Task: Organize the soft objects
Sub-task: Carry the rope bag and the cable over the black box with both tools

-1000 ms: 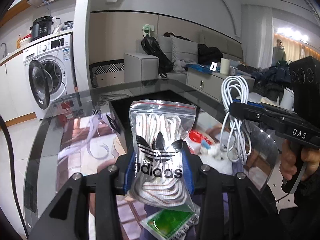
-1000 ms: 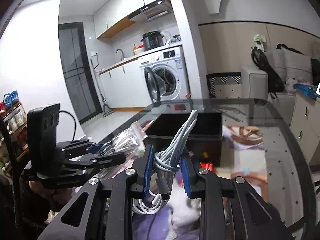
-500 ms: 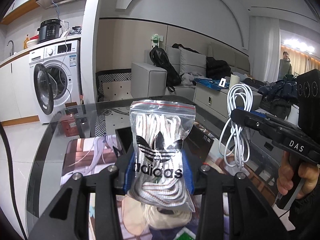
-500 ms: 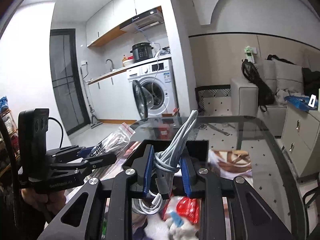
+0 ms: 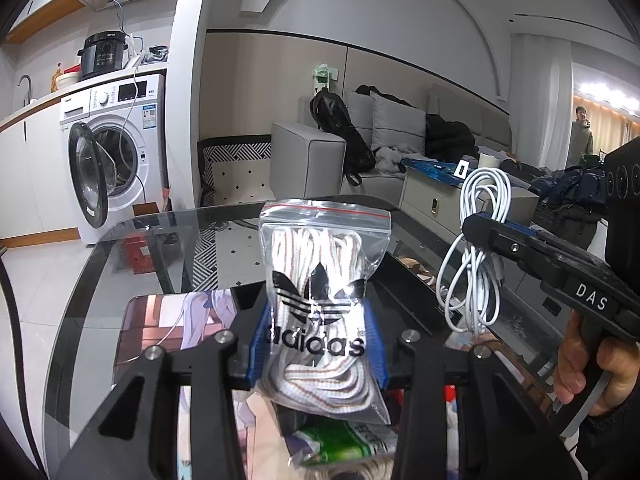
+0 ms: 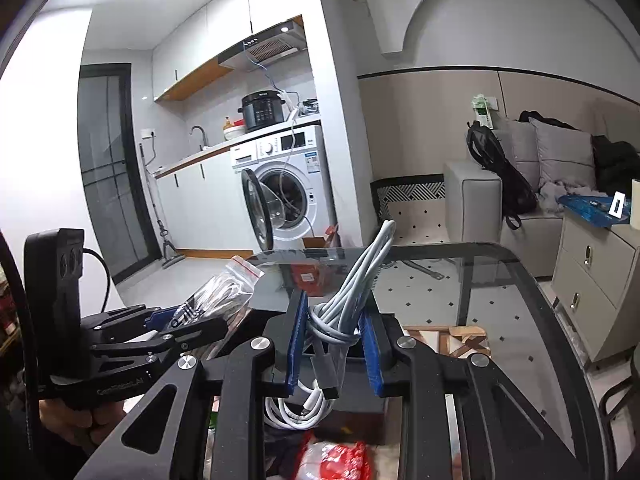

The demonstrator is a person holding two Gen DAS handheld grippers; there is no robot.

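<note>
Both hands are busy right now. The left tool is clamped on a clear zip bag of laces – blue pads squeezing it from both sides, the bag standing upright with its red-striped seal on top and the black adidas logo facing the camera. White laces with thin brown stripes are bunched up inside.

The right tool is closed tight on a coiled white cable, gripped around its wrapped middle, so the loops stick up above the pads and more loops plus a dark plug hang below. From the left wrist view you can see that same cable bundle dangling off the right tool at the far right, with a hand wrapped around the grip.

Both items are held up in the air above the glass bench – not touching it. Under the tools there's a black box, a printed mat with an anime picture, a green packet and something red, too blurry to name.
</note>
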